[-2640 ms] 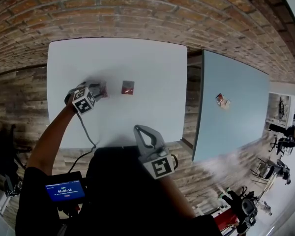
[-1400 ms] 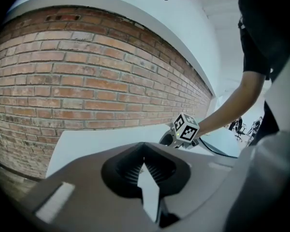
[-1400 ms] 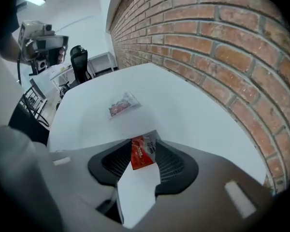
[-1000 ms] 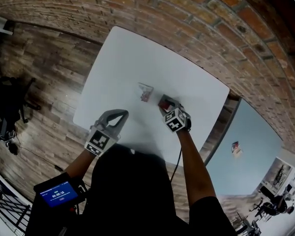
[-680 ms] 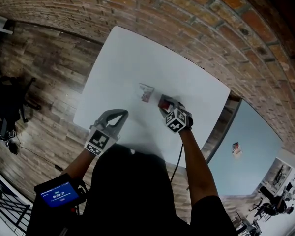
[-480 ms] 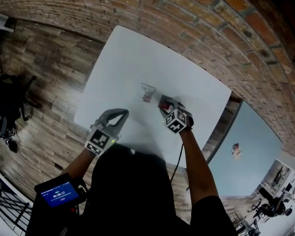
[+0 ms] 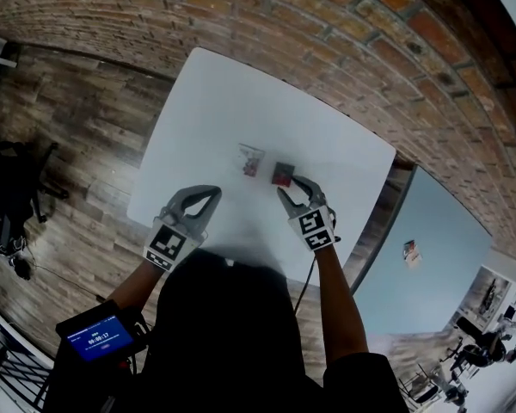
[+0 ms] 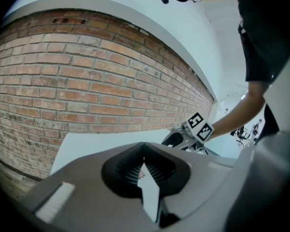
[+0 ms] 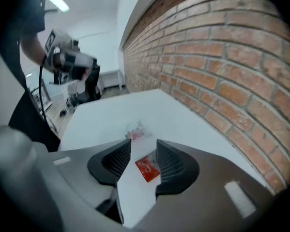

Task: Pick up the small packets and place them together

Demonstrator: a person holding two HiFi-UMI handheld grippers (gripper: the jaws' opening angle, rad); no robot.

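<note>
Two small packets lie side by side on the white table (image 7: 206, 101): a clear pinkish packet (image 7: 251, 160) and a red packet (image 7: 282, 175). My right gripper (image 7: 294, 189) is open just short of the red packet, and its pads do not touch it. In the right gripper view the red packet (image 9: 147, 168) lies flat on the table, seen through the gap of the right gripper (image 9: 142, 154), with the clear packet (image 9: 135, 129) beyond. My left gripper (image 7: 211, 194) is shut and empty at the table's near edge. Its jaws (image 8: 144, 166) meet with nothing in them.
A brick wall (image 7: 327, 24) runs behind the table and wood flooring (image 7: 69, 119) lies to the left. A blue-grey table (image 7: 421, 222) at the right carries another small packet (image 7: 410, 251). A small screen (image 7: 95, 338) hangs by my left arm.
The right gripper has let go of the red packet beside the clear one and drawn back toward me. The left gripper has stayed shut at the near edge.
</note>
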